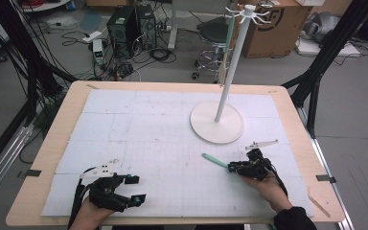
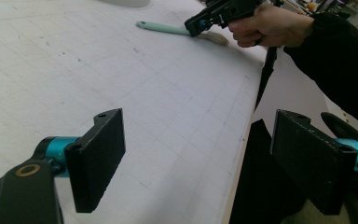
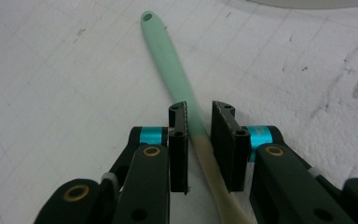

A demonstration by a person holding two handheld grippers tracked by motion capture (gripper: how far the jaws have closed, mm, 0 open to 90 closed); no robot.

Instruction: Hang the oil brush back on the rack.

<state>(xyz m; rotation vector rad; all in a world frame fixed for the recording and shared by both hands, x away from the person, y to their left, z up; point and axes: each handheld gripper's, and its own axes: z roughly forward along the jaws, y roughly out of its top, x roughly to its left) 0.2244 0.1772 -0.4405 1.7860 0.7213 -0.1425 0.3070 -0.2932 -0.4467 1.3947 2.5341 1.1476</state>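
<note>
The right hand-held gripper [image 3: 199,140] is held low over the table [image 1: 38,158], its narrowed jaws straddling the flat-lying spatula [image 3: 177,84]; whether the pads press on it cannot be told.

On the table [image 1: 48,158] lies a mat [image 1: 139,124], with the stand [image 1: 217,122] on its far right part, the spatula [image 1: 214,161] nearer in front of that base, the right gripper [image 1: 235,167] over its near end, and the left gripper [image 1: 135,188] well apart at the near left.
</note>
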